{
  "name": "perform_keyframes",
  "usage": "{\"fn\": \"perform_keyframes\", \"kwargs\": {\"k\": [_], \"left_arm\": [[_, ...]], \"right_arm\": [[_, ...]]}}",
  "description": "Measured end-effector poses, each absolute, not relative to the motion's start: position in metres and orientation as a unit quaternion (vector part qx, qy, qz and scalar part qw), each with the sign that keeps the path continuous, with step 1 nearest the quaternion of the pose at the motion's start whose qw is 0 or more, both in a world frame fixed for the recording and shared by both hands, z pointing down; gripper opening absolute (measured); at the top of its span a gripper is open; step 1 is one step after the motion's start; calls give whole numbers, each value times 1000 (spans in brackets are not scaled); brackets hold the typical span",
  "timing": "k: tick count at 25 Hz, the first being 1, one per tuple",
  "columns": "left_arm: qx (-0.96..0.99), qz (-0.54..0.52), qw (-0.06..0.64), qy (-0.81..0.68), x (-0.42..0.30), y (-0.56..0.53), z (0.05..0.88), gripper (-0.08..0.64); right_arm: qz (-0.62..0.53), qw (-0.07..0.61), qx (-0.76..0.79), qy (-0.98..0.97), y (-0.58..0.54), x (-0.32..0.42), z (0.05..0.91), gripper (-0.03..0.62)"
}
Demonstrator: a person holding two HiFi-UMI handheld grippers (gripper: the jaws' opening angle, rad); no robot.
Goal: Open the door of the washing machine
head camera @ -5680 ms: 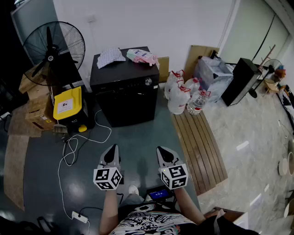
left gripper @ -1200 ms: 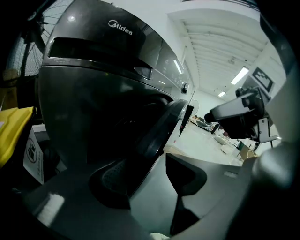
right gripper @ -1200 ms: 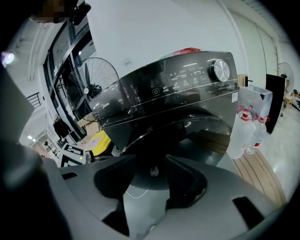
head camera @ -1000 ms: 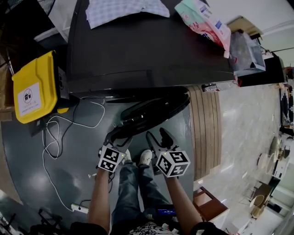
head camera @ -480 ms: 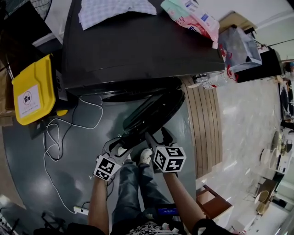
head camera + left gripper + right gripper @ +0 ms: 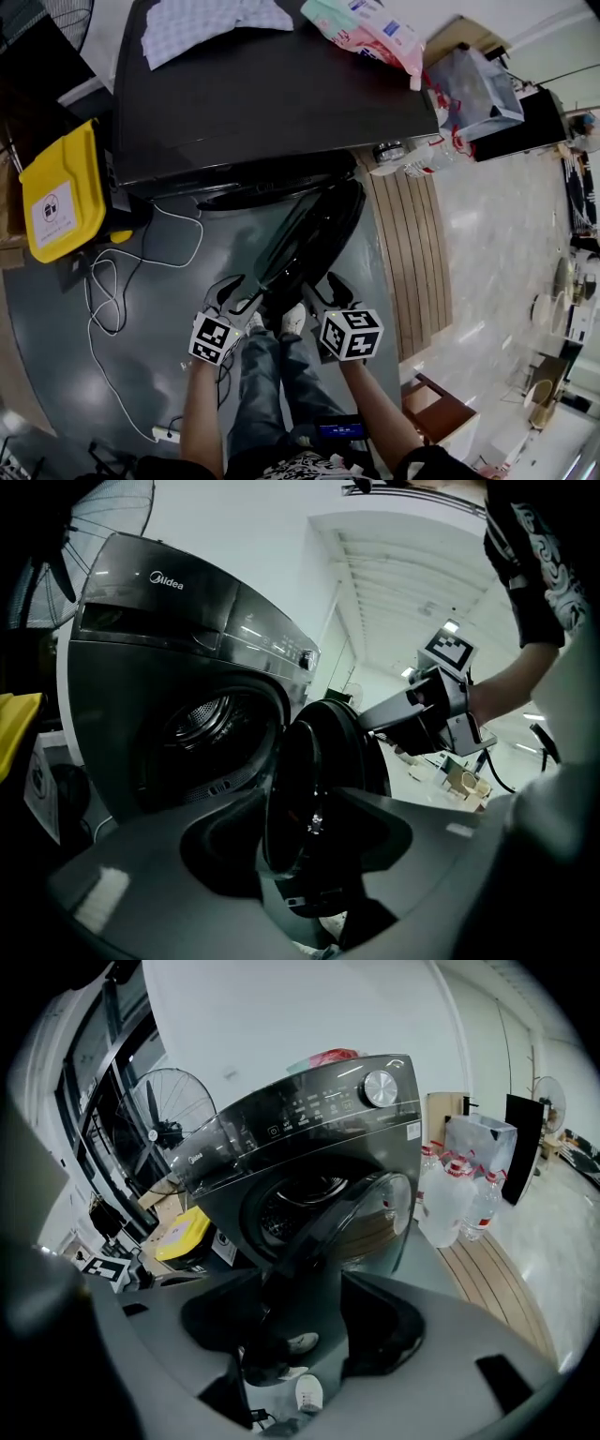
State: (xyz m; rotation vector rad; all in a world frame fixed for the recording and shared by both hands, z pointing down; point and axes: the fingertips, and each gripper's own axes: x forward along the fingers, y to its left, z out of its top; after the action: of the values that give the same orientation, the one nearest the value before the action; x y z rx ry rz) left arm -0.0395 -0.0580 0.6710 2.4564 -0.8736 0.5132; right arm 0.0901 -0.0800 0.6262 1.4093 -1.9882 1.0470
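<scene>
Door (image 6: 309, 239) of washing machine (image 6: 272, 94) stands swung well out from the front, drum opening (image 6: 211, 719) exposed, so task looks approx. done. Left gripper (image 6: 236, 292) & right gripper (image 6: 325, 289) sit at door's free edge, one each side. Both jaws wide, just closed in a bit. Door rim stands in each gap, pads not pressing it. Left, prob.: swing it wider if wanted, then back off.
</scene>
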Motion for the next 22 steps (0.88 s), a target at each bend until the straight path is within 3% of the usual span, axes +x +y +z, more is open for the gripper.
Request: {"fn": "perform_keyframes", "kwargs": {"k": [15, 22], "left_arm": [[883, 189, 250, -350, -42, -71, 668, 184], [877, 183, 250, -368, -47, -74, 669, 178]], "right_arm": [[358, 304, 580, -666, -17, 195, 617, 123], [341, 315, 621, -632, -15, 239, 619, 114]]}}
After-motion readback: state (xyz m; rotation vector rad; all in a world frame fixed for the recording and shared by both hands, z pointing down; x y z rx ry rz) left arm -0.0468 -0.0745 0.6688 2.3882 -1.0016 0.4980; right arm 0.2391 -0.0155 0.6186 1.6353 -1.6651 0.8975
